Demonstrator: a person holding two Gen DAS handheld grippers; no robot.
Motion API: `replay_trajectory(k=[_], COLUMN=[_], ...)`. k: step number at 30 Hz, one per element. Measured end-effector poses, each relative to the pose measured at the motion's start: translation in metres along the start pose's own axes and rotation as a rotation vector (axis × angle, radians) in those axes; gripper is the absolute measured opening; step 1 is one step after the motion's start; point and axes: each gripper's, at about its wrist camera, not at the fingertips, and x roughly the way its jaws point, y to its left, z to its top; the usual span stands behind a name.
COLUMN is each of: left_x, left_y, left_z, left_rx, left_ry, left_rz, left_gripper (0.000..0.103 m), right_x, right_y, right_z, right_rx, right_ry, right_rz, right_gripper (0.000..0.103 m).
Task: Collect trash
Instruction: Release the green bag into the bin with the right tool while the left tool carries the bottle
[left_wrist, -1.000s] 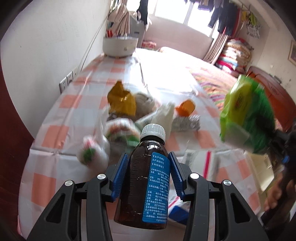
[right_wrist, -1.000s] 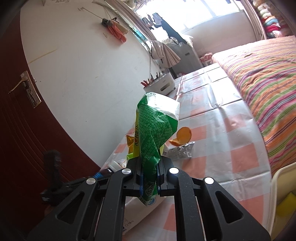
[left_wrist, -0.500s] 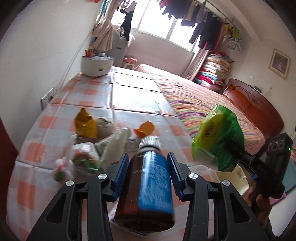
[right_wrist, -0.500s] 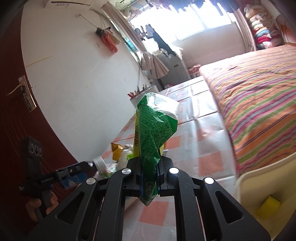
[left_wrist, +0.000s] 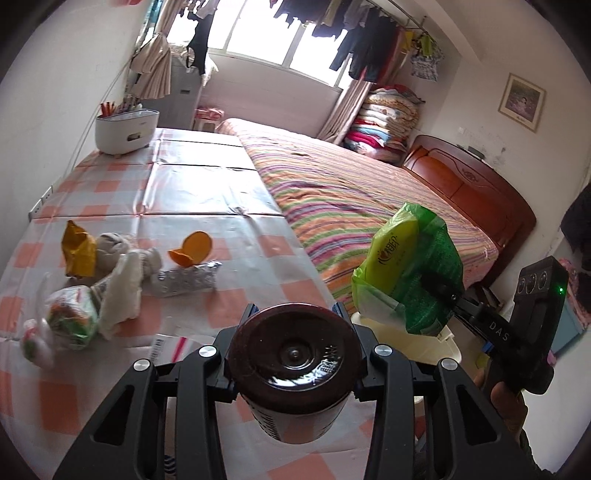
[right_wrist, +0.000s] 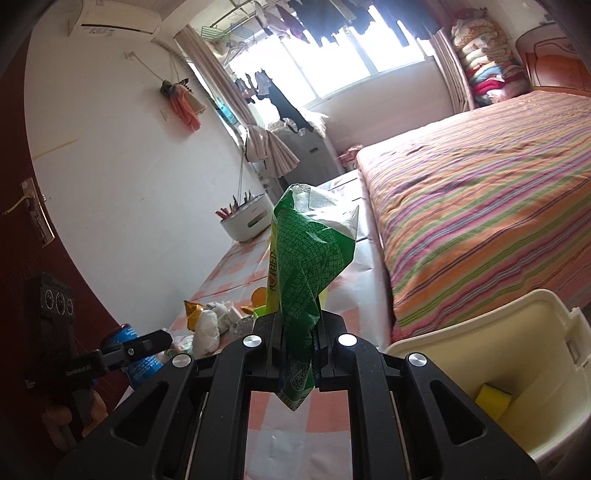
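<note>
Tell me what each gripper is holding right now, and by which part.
Left gripper clamps the brown glass medicine bottle across its body, base toward the camera. Right gripper pinches the crumpled green plastic snack bag near its lower end.

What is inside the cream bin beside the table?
A yellow sponge lies against the wall of the cream bin. The rest of the bin's floor is hidden by its near rim and the right hand-held gripper.

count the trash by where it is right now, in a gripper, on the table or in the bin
In a gripper: 2, brown bottle and green bag
In the cream bin: 1, yellow sponge
On the table: cannot count exactly, a heap of overlapping wrappers
Total clearly countable: 3
</note>
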Motion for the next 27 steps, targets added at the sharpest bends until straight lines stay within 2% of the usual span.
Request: replay_trajectory(k=[8,17,23,27], left_x=[0.016,0.028,0.034,0.042], left_y=[-0.031,-0.057,-0.071,-0.087], left_z=[-0.006,-0.011,-0.011,-0.01], left_rx=[0.033,0.067,0.074,0.092], left_ry=[0.027,0.05,0.056,0.073], left_rz=[-0.052,-0.091,-0.117,-0.139], left_gripper=[0.04,0.04,0.04,0.04], right_x=[-0.025,-0.063,-0.076,-0.082], right_y=[-0.017,-0.026,-0.029,-0.03], right_z=[0.003,-0.005,-0.013,-0.016], right_rx=[-0.004,-0.166,-0.22,-0.232], right_ry=[-0.041,-0.118,-0.139,-0.15], right_rz=[-0.068,-0.283,-0.381,-0.412], right_gripper=[0.009,0.009,0.011,0.013])
